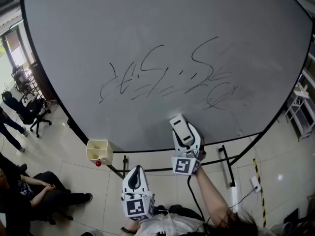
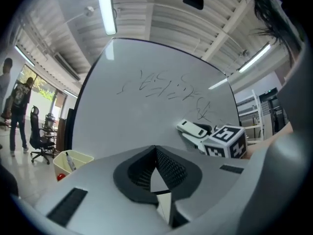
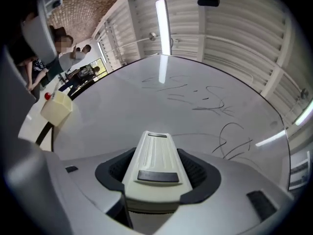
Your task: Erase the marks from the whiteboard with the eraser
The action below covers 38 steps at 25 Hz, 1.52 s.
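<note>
Right gripper [image 1: 187,142] clamps the eraser [image 3: 156,163] by the lower edge of the whiteboard [image 1: 147,28], under the marks [image 1: 167,77], apparently poised to wipe; left gripper [image 1: 136,182], jaws together, empty.

whiteboard [image 1: 147,23] | black marks [image 1: 172,77] mid-board | cream bin [image 1: 99,150] at lower edge

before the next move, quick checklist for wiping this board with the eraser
1. Eraser gripped: ok. The right tool is closed on its sides.
2. Marks to wipe: ok. Scribbles run across the middle of the whiteboard.
3. Eraser on the marks: not ok. It sits near the board's lower edge, below them.
4. Eraser face touching the board: cannot tell.
5. Left tool out of the way: ok. It is shut on nothing and held below the board.
6. Pen cup clear of the path: ok. It hangs at the lower left edge, off to the side.
</note>
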Available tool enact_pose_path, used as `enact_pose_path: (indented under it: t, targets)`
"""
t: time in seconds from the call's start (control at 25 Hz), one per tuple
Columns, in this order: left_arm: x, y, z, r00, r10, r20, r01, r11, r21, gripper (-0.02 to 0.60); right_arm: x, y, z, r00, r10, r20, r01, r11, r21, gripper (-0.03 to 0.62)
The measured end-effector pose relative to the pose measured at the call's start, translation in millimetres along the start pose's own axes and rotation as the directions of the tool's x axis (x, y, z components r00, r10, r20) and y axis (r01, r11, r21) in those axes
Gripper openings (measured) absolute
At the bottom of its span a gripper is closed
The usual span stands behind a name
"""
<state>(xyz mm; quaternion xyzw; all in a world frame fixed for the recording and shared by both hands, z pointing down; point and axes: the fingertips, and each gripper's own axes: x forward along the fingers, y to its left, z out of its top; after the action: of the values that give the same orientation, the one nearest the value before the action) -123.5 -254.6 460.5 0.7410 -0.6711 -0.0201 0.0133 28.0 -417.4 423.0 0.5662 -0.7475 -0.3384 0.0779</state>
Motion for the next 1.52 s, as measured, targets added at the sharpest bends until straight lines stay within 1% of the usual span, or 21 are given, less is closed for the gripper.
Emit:
enact_pose_path:
  t: [0.08,0.16,0.24,0.32,0.44,0.64,0.68,0.76,0.84,0.88,0.92,0.96,1.04,1.12,1.16,1.24,1.32,1.4,1.44,1.48,1.52]
  targets:
    - [5.0,5.0,-2.0,1.0,0.02,-0.007,-0.02,1.0,0.012,-0.005,12.7,-35.2,31.6,0.997,-0.067,0.05,0.066,0.998,0.017,0.284]
    - [11.5,2.9,-2.3,1.0,0.024,-0.009,-0.024,1.0,0.012,-0.005,20.9,-51.8,50.4,0.99,-0.103,0.091,0.103,0.995,0.011,0.284]
    - [15.2,-3.9,1.9,1.0,0.029,-0.002,-0.029,1.0,-0.01,-0.005,19.2,-32.2,34.9,0.991,-0.076,0.109,0.08,0.997,-0.024,0.285]
    - [16.5,-10.3,6.4,1.0,0.028,0.004,-0.028,0.999,-0.027,-0.005,12.2,2.3,6.3,0.997,-0.003,0.077,0.012,0.993,-0.117,0.285]
    - [17.0,-11.6,2.0,1.0,0.027,-0.008,-0.027,0.999,-0.02,-0.005,8.5,16.5,-1.9,0.997,0.047,0.058,-0.03,0.965,-0.262,0.284]
    - [21.9,-9.1,-6.9,0.999,0.036,-0.024,-0.037,0.999,-0.019,-0.005,26.2,-37.4,40.3,0.987,-0.056,0.153,0.089,0.971,-0.223,0.284]
    - [22.7,-8.2,-7.0,0.999,0.042,-0.021,-0.043,0.999,-0.023,-0.005,25.9,-33.5,37.8,0.987,-0.051,0.152,0.086,0.97,-0.228,0.285]
    - [22.9,-6.5,-6.6,0.999,0.05,-0.017,-0.051,0.998,-0.031,-0.005,19.1,-6.4,18.2,0.993,0.01,0.12,0.025,0.957,-0.29,0.284]
    - [22.6,-6.5,-5.6,0.999,0.046,-0.019,-0.046,0.998,-0.032,-0.005,10.5,18.8,-3.3,0.994,0.08,0.073,-0.044,0.918,-0.394,0.284]
    - [22.4,-6.5,-5.2,0.999,0.042,-0.022,-0.043,0.999,-0.032,-0.005,8.6,20.1,-7.8,0.994,0.092,0.059,-0.058,0.904,-0.424,0.285]
    - [21.9,-6.1,-5.4,0.999,0.041,-0.026,-0.042,0.999,-0.034,-0.005,9.1,11.0,-6.2,0.995,0.081,0.057,-0.05,0.907,-0.419,0.285]
    - [21.3,-4.6,-6.6,0.999,0.044,-0.03,-0.045,0.998,-0.038,-0.005,11.2,-8.3,0.4,0.997,0.042,0.067,-0.014,0.926,-0.376,0.285]
    - [20.5,1.1,-10.9,0.997,0.062,-0.035,-0.064,0.997,-0.052,-0.005,16.3,-67.8,21.7,0.99,-0.1,0.1,0.119,0.97,-0.21,0.285]
    - [21.9,3.6,-13.7,0.997,0.069,-0.038,-0.072,0.995,-0.063,-0.005,18.5,-123.0,39.2,0.967,-0.232,0.104,0.237,0.971,-0.036,0.285]
    - [22.8,3.2,-14.1,0.997,0.068,-0.038,-0.07,0.995,-0.065,-0.005,18.8,-134.7,42.4,0.963,-0.253,0.094,0.254,0.967,0.004,0.285]
    - [23.8,0.8,-14.4,0.997,0.062,-0.038,-0.064,0.996,-0.065,-0.005,18.3,-117.4,36.5,0.976,-0.204,0.082,0.206,0.979,-0.008,0.285]
    - [24.8,-3.3,-14.9,0.998,0.05,-0.04,-0.052,0.996,-0.066,-0.005,15.5,-64.6,16.1,0.993,-0.082,0.08,0.087,0.994,-0.065,0.285]
    - [26.2,-8.3,-14.9,0.999,0.034,-0.042,-0.037,0.997,-0.065,-0.005,11.0,-26.7,-2.3,0.998,0.017,0.054,-0.009,0.989,-0.149,0.284]
    - [26.4,-10.5,-15.0,0.999,0.028,-0.044,-0.031,0.997,-0.065,-0.005,9.9,-25.5,-5.6,0.999,0.032,0.041,-0.025,0.986,-0.167,0.284]
    - [26.1,-12.3,-15.3,0.999,0.023,-0.046,-0.026,0.998,-0.065,-0.005,10.0,-38.0,-4.3,0.999,0.018,0.04,-0.011,0.988,-0.155,0.285]
    - [25.7,-13.4,-15.7,0.999,0.021,-0.048,-0.024,0.998,-0.064,-0.005,10.5,-62.9,0.1,0.998,-0.03,0.049,0.035,0.993,-0.113,0.284]
